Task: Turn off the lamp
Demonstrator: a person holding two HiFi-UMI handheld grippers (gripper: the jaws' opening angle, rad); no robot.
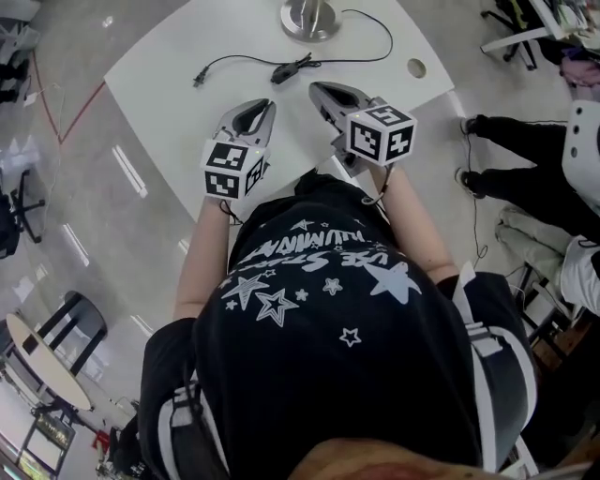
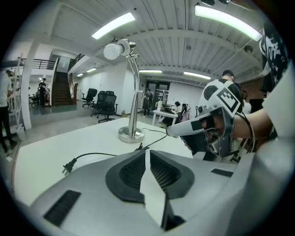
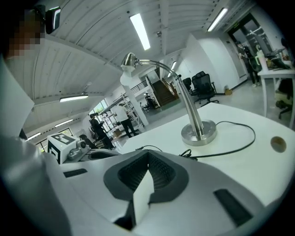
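White table (image 1: 187,52) bears lamp (image 1: 309,17); left gripper (image 1: 268,105) and right gripper (image 1: 317,88) fingers pressed together.

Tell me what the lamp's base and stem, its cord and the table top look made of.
Lamp base and stem: likely brushed or satin metal, silvery with soft highlights. Cord: black, thin and curling loosely, probably rubber or plastic sheathing. Table top: smooth matte white, probably laminate or painted board; cannot tell which.

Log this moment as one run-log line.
left tool: shut, empty | right tool: shut, empty | lamp: upright on table | cord switch: untouched | plug: loose on table
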